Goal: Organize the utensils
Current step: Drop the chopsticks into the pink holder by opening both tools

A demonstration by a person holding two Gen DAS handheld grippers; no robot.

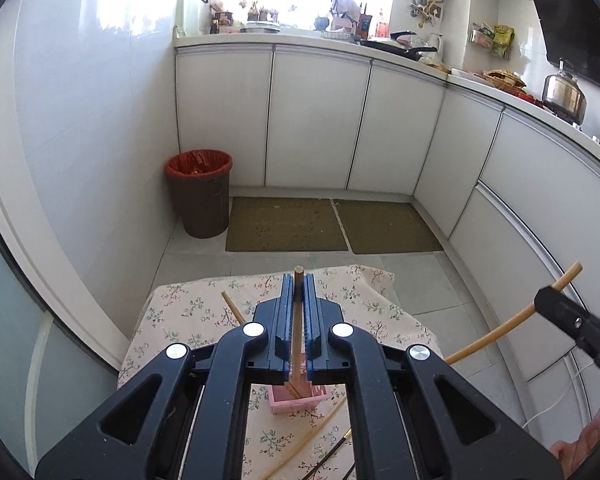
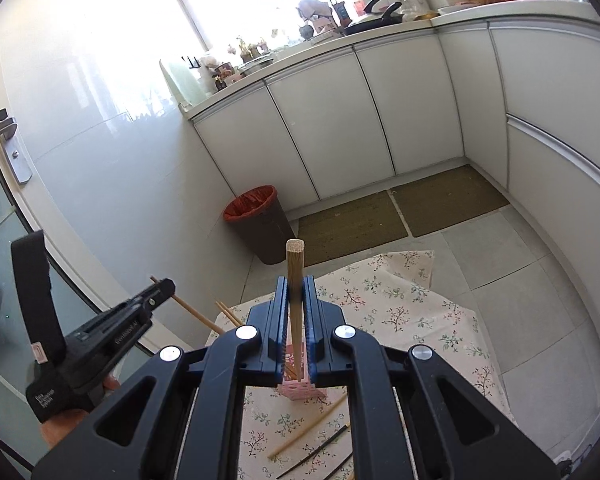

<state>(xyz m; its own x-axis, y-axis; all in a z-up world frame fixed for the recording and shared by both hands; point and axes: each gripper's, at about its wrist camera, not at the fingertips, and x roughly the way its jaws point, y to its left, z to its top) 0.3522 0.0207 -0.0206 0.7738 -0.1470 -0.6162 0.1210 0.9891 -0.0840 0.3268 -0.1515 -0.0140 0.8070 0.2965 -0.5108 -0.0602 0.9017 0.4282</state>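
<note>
My left gripper [image 1: 299, 280] is shut on a brown wooden chopstick [image 1: 298, 320] whose lower end sits in a pink slotted holder [image 1: 298, 398] on the floral tablecloth [image 1: 180, 312]. My right gripper [image 2: 296, 280] is shut on a pale wooden chopstick [image 2: 295, 272], its lower end over the same pink holder [image 2: 300, 390]. The right gripper also shows at the right edge of the left wrist view [image 1: 572, 320], and the left gripper at the left of the right wrist view [image 2: 100, 332]. Loose chopsticks [image 2: 308, 428] lie on the cloth near the holder, one pale and some dark.
A brown bin with a red liner [image 1: 200, 196] stands on the floor by the wall. White cabinets [image 1: 316, 120] and two floor mats [image 1: 288, 224] lie beyond the small table. A door with a metal handle [image 2: 4, 132] is at the left.
</note>
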